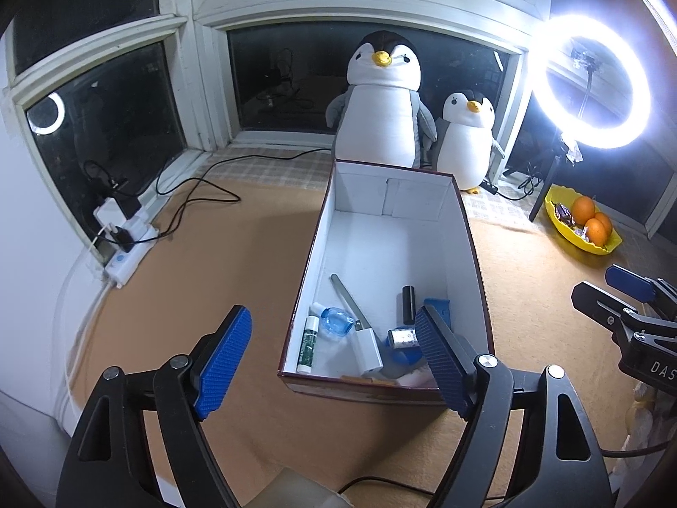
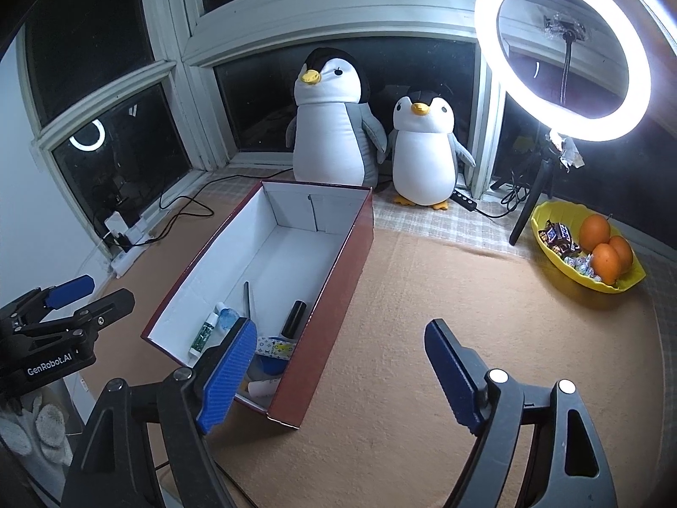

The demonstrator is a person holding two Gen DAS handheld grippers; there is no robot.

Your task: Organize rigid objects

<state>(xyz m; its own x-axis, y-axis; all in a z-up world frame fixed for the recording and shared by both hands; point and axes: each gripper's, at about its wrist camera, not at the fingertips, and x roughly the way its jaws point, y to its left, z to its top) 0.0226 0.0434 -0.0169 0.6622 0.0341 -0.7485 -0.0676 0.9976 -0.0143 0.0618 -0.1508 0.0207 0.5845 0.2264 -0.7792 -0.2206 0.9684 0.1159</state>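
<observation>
- The left gripper [image 1: 334,362] stands with its jaws spread wide and nothing between the blue pads; it hangs over the near end of the box [image 1: 315,249], one pad to the box's left over the mat, the other in front of the things inside.
- The right gripper [image 2: 342,370] is likewise wide open and empty, poised at the box's near right corner, one pad against the view of the box's contents, the other over bare mat [image 2: 444,296].
- The task's things lie gathered in the near end of the box: a green-and-white tube [image 1: 306,345] along the left wall, a clear blue bottle [image 1: 336,321] beside it, a long grey strip [image 1: 345,298] slanting across, a white block [image 1: 369,349], a black cylinder [image 1: 408,305], a small silver roll [image 1: 403,337] and blue pieces partly hidden by the pad.
- The far half of the box is bare.
- No loose rigid object shows on the mat near either gripper, so I judge the step in hand to be a release into the box just finished, and the task near its end.
- The next move calls for lifting both grippers clear and looking for anything left outside; the yellow dish [image 2: 546,254] of oranges and the plush penguins [image 2: 334,127] seem no part of it.
</observation>
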